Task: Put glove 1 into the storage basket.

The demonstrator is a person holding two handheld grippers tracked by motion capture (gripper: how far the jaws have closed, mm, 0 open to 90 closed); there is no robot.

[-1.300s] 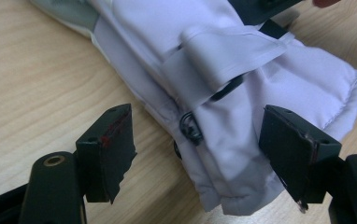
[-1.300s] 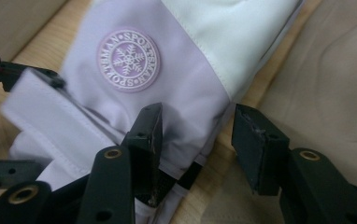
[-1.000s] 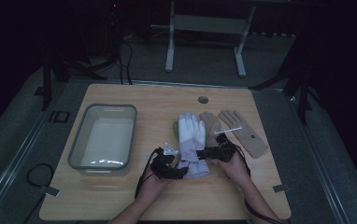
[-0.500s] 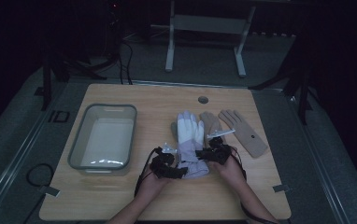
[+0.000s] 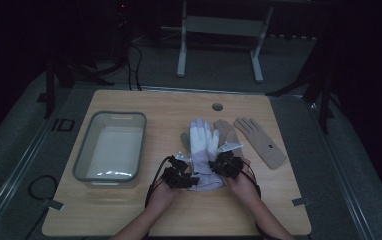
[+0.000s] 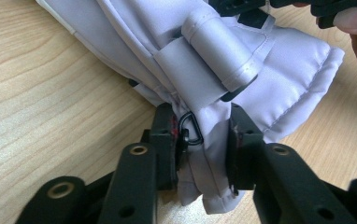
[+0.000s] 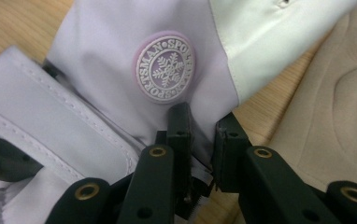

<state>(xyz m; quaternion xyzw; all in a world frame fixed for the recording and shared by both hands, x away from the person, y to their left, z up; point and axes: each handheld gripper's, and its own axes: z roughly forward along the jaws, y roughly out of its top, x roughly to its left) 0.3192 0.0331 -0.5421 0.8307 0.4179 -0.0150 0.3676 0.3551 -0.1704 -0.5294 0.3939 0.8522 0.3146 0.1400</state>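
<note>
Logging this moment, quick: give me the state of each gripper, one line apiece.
Left gripper: closed on the cuff edge of the white ski glove.
Right gripper: closed on the same glove's cuff edge, near its round snowflake badge.

In the high view the white glove [image 5: 202, 150] lies over the tan glove [image 5: 225, 131] at its 3 o'clock side, hiding most of that one; its cuff end is covered by the left gripper [image 5: 178, 176] and right gripper [image 5: 227, 164], so how the jaws stand there is too small to tell. The person's forearms are cut off at the 6 o'clock edge. In the left gripper view the glove's finger end runs off the 12 o'clock edge. In the right gripper view the cuff fabric hides the jaw tips.
</note>
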